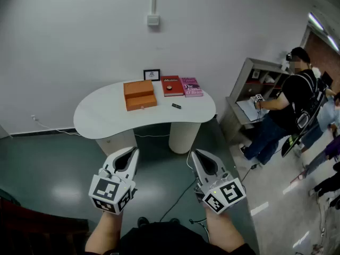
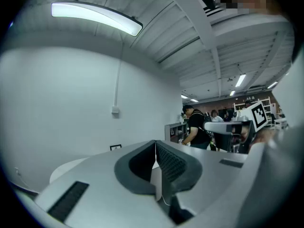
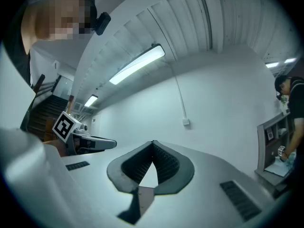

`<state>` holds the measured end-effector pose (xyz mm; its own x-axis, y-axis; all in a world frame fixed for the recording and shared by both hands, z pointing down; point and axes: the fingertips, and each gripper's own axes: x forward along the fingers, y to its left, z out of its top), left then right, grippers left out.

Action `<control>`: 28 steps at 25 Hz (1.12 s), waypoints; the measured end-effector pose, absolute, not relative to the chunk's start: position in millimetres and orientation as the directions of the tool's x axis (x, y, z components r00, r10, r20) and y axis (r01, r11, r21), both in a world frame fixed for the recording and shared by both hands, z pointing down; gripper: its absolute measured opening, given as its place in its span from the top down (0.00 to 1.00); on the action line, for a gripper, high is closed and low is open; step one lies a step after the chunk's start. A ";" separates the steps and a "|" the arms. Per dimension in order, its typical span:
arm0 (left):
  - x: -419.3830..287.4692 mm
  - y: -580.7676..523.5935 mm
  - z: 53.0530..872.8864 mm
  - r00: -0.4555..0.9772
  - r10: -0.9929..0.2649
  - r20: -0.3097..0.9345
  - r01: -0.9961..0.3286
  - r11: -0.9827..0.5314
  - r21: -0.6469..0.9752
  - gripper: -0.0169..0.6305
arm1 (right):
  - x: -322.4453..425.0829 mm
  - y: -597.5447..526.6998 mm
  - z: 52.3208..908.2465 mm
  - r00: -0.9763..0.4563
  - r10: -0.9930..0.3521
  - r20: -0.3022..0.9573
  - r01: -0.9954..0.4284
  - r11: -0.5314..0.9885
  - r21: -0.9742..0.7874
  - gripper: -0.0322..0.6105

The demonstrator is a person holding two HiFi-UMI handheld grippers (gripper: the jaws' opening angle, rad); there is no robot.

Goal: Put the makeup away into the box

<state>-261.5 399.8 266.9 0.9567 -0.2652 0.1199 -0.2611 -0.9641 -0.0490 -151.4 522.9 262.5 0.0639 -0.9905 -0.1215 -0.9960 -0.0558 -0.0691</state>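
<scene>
On the white kidney-shaped table (image 1: 101,118) stands an orange box (image 1: 140,94), lid shut. To its right a small dark makeup stick (image 1: 176,105) lies on the tabletop. My left gripper (image 1: 134,151) and right gripper (image 1: 192,153) hover side by side over the floor, well short of the table, both pointing toward it. Each is shut with nothing between its jaws. The left gripper view shows the left gripper (image 2: 155,144) with pads meeting at the tip. The right gripper (image 3: 152,144) looks the same in its own view.
A red book (image 1: 172,85), a pink book (image 1: 191,87) and a small framed picture (image 1: 152,75) sit at the table's back. A person (image 1: 289,102) stands at a grey shelf unit (image 1: 249,92) to the right. A cable (image 1: 178,201) runs across the floor.
</scene>
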 end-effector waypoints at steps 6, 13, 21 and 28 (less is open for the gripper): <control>-256.2 400.3 272.0 0.964 -0.233 0.126 -0.232 -0.972 -0.025 0.95 | -141.7 528.0 271.2 0.084 -0.989 -0.121 -0.993 -0.073 -0.091 0.90; -246.0 413.4 283.7 0.960 -0.236 0.148 -0.238 -0.971 -0.002 0.95 | -142.1 544.2 280.8 0.037 -0.992 -0.119 -0.993 -0.024 -0.115 0.90; -240.0 439.2 293.4 0.951 -0.263 0.164 -0.268 -0.963 0.013 0.95 | -134.2 579.6 297.6 -0.023 -0.992 -0.122 -0.986 0.043 -0.161 0.89; -226.5 442.6 309.1 0.949 -0.257 0.182 -0.267 -0.963 0.034 0.95 | -123.3 572.7 311.4 -0.059 -0.994 -0.089 -0.979 0.075 -0.189 0.89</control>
<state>-226.5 442.6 309.1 0.9491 -0.2569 0.1823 -0.2672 -0.9630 0.0342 -123.3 572.7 311.4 -0.0595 -0.9942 -0.0892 -0.9791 0.0755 -0.1887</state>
